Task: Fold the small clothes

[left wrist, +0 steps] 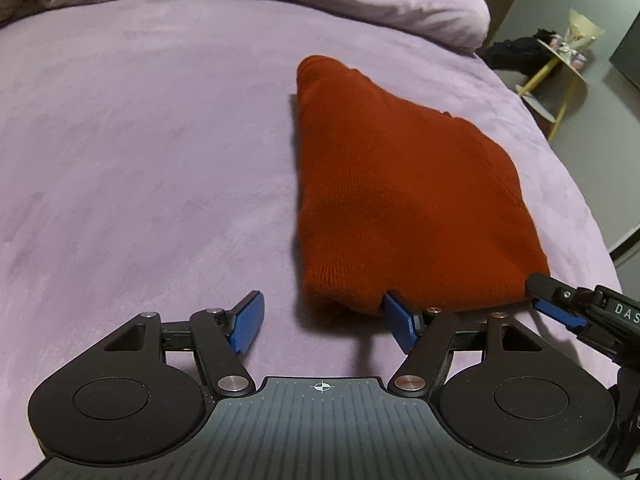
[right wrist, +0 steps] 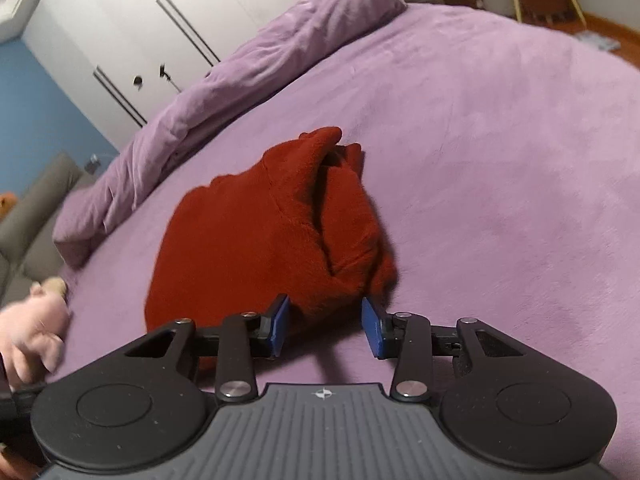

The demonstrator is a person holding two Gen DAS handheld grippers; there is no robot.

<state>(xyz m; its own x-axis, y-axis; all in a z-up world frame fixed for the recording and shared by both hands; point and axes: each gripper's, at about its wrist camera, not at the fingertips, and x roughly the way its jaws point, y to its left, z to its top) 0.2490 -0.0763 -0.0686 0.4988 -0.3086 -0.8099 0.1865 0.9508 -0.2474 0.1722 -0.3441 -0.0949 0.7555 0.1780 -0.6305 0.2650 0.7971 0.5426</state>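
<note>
Rust-red knitted wool, a small folded garment [left wrist: 400, 184], lies flat on the lilac plush bedspread [left wrist: 140, 140], just ahead of both sets of jaws. The left gripper [left wrist: 324, 322] has its blue pads spread wide with only bedspread between them; its right-hand pad sits at the garment's near hem. The right gripper [right wrist: 325, 328] stands partly spread, pads apart and pinching nothing, the garment's near edge lying just beyond its tips. A rumpled lilac duvet [right wrist: 240, 80] lies far beyond.
</note>
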